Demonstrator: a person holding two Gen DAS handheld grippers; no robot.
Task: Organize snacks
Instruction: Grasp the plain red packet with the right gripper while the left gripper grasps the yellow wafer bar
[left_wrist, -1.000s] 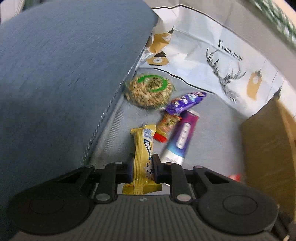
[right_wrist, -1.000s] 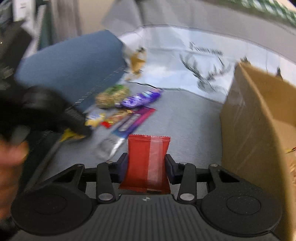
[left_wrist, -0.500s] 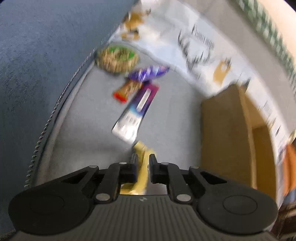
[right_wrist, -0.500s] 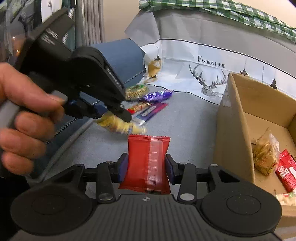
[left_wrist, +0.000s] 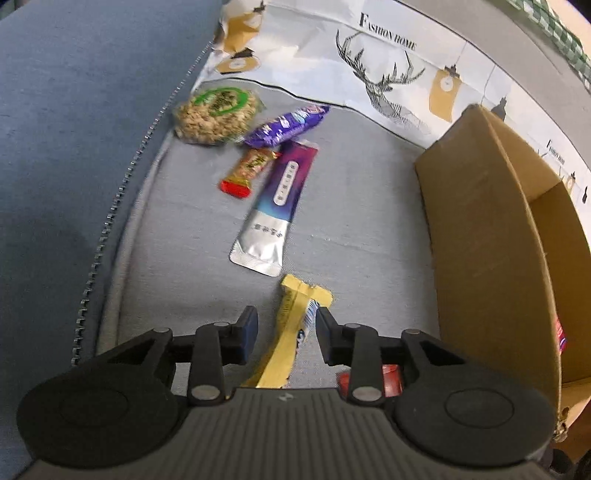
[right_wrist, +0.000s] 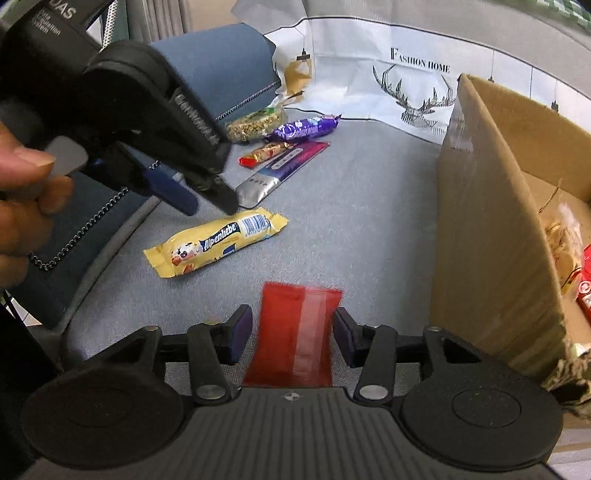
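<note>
My left gripper (left_wrist: 286, 321) has its jaws opening, and the yellow candy bar (left_wrist: 291, 332) lies loose between them, clear of the left pad. In the right wrist view that bar (right_wrist: 216, 245) rests flat on the grey seat just below the left gripper (right_wrist: 208, 206), which a hand holds. My right gripper (right_wrist: 291, 319) is opening too. The red packet (right_wrist: 295, 332) sits blurred between its pads with a gap on each side. A cardboard box (right_wrist: 487, 221) stands open to the right.
Further back lie a round granola pack (left_wrist: 216, 114), a purple wrapper (left_wrist: 284, 125), a red-ended bar (left_wrist: 247, 171) and a long purple-silver sachet (left_wrist: 277, 206). A blue cushion (left_wrist: 74, 147) bounds the left. A deer-print cloth (left_wrist: 388, 81) hangs behind. The box holds a snack bag (right_wrist: 561, 236).
The left gripper carried the yellow bar towards the box, then its jaws parted and the bar dropped onto the seat. The right jaws widened off the red packet.
</note>
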